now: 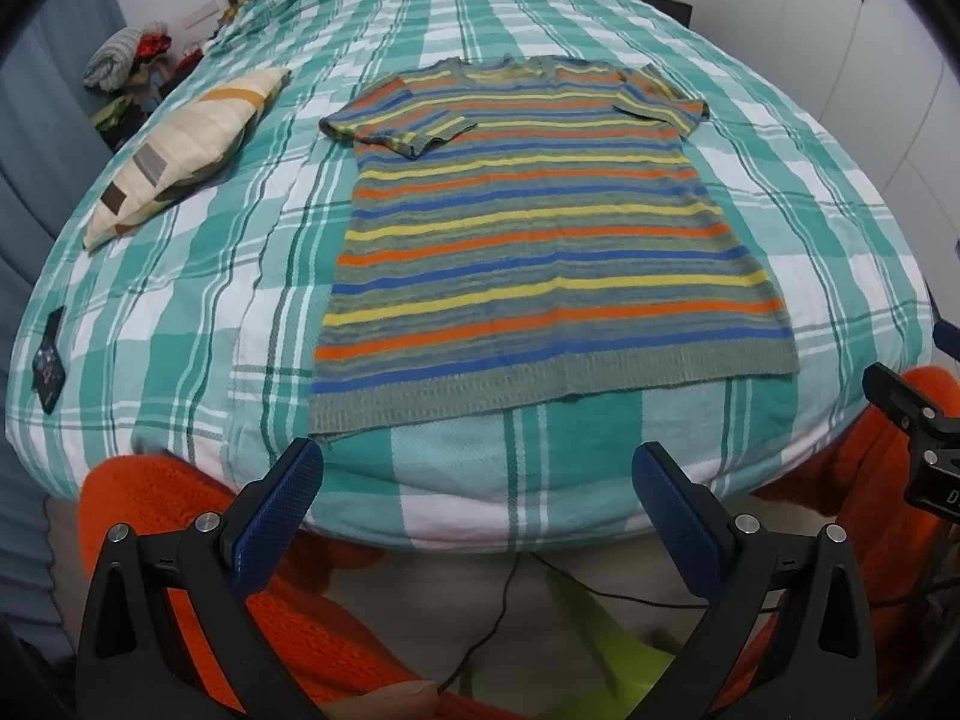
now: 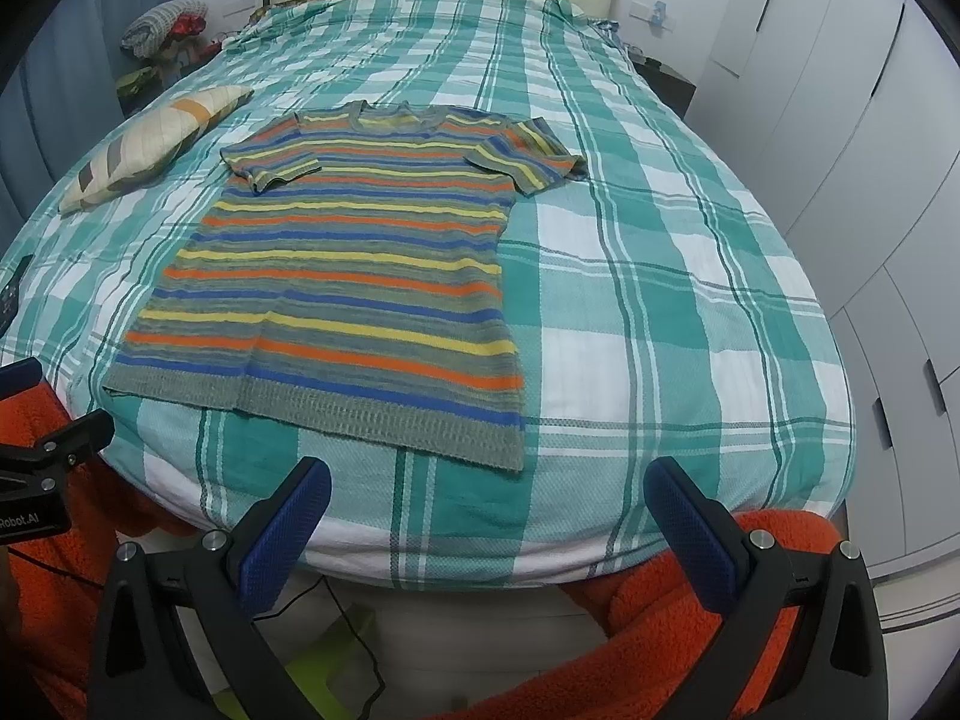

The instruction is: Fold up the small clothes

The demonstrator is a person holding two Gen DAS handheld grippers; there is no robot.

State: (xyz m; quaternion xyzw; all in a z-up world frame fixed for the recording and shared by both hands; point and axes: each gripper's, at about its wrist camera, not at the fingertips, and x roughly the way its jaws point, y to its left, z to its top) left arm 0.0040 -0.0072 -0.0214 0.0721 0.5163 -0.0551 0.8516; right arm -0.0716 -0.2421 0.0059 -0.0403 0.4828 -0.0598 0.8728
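A small striped knit T-shirt (image 1: 540, 240) in grey, blue, orange and yellow lies flat on the bed, collar away from me, hem near the foot edge. Both short sleeves are folded in over the chest. It also shows in the right wrist view (image 2: 354, 288), left of centre. My left gripper (image 1: 477, 462) is open and empty, hovering at the foot of the bed just short of the hem. My right gripper (image 2: 487, 477) is open and empty, at the foot edge, in front of the shirt's right hem corner.
The bed has a teal and white plaid cover (image 1: 780, 192). A striped cushion (image 1: 180, 144) lies left of the shirt. A dark remote (image 1: 48, 360) lies at the bed's left edge. White wardrobes (image 2: 870, 180) stand on the right. An orange fleece (image 2: 660, 630) is below the grippers.
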